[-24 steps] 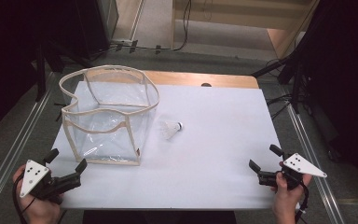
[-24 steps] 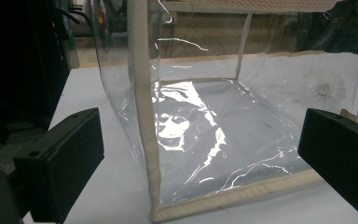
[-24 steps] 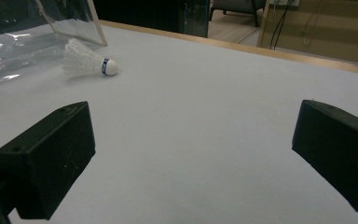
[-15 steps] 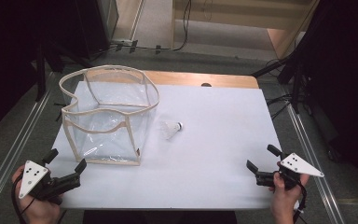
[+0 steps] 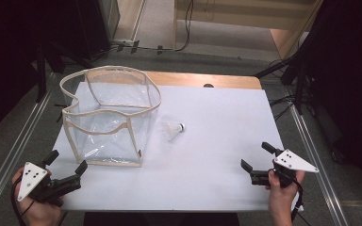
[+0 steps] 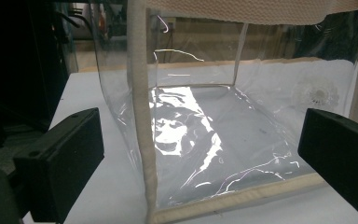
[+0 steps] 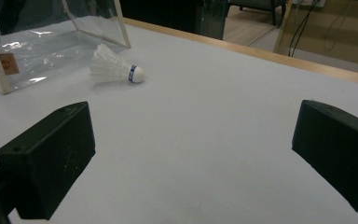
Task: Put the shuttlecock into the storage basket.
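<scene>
Both tools spread, empty. Right tool (image 5: 258,163) should approach shuttlecock (image 5: 173,129) low, pinch its cork; left tool (image 5: 67,165) steadies clear bag (image 5: 108,117).

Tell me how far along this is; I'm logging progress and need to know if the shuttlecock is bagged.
Nothing looks done: the shuttlecock lies on the table beside the clear bag, not inside. The left gripper and right gripper are open, holding nothing. Picking up and bagging remain.

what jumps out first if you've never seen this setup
The clear bag with cream trim stands open at the left of the white table, and a white shuttlecock lies on its side just right of it. Near the front edge, the left gripper and right gripper rest with jaws open, holding nothing.
</scene>
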